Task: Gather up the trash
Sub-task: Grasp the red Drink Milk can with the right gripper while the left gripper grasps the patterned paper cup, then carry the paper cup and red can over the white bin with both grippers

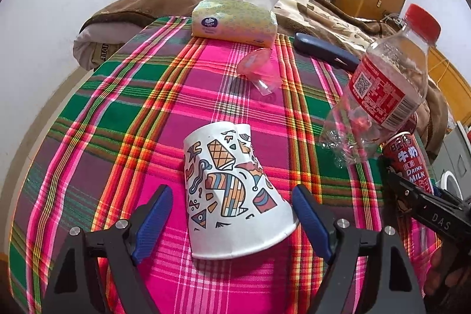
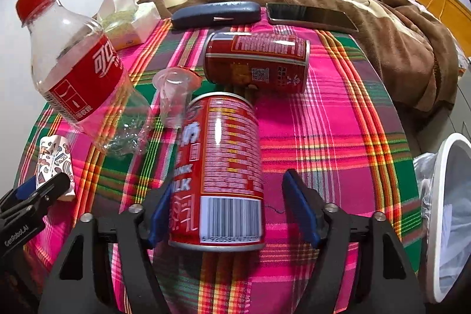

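Observation:
A squashed patterned paper cup [image 1: 232,190] lies on the plaid tablecloth between the open blue pads of my left gripper [image 1: 235,221]; the pads do not touch it. A red milk can [image 2: 219,169] lies between the open pads of my right gripper [image 2: 232,211]; the left pad is close to it and the right pad stands apart. An empty cola bottle [image 2: 79,69] lies to the left, also in the left wrist view [image 1: 379,90]. A second red can [image 2: 256,61] lies behind. A clear plastic cup [image 2: 175,99] lies beside the cans.
A tissue pack [image 1: 235,19], a dark glasses case [image 2: 216,13] and a phone [image 2: 312,16] lie at the table's far edge by a brown blanket. A white bin with a liner [image 2: 447,214] stands off the table's right edge.

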Motion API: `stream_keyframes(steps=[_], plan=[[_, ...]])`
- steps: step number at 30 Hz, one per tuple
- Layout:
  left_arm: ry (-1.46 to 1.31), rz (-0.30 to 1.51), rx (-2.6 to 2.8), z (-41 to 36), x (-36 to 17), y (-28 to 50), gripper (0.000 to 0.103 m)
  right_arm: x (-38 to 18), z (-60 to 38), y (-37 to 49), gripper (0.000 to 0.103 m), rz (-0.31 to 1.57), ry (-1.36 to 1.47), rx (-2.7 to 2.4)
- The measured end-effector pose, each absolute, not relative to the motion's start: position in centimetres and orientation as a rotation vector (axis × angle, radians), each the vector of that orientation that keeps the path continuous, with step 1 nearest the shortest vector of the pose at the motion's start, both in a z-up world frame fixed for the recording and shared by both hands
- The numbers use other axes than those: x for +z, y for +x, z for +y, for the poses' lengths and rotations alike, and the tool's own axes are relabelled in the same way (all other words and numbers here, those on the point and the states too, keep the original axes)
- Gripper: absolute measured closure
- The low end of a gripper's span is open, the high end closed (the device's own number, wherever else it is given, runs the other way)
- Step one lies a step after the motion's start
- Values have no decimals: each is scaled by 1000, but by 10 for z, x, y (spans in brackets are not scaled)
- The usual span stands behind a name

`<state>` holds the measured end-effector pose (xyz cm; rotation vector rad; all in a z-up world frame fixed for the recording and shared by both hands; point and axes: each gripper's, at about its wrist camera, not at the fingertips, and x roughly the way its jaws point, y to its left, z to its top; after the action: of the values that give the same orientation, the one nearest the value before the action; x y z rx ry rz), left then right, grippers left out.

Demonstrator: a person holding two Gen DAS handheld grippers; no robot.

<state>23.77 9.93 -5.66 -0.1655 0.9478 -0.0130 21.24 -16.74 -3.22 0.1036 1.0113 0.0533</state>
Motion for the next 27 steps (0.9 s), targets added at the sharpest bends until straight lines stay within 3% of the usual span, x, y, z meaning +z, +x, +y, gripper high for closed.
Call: stream_keyframes(steps=[2,10,27], plan=[[-167,943,-11,100,-56,237,29,-31,-166,211,49,998,86,42],[-167,927,-21,98,-53,233,40,-31,-168,205,49,967,85,46],[-121,877,-81,77,-38,212,44,-20,-178,188,49,924,125,64]])
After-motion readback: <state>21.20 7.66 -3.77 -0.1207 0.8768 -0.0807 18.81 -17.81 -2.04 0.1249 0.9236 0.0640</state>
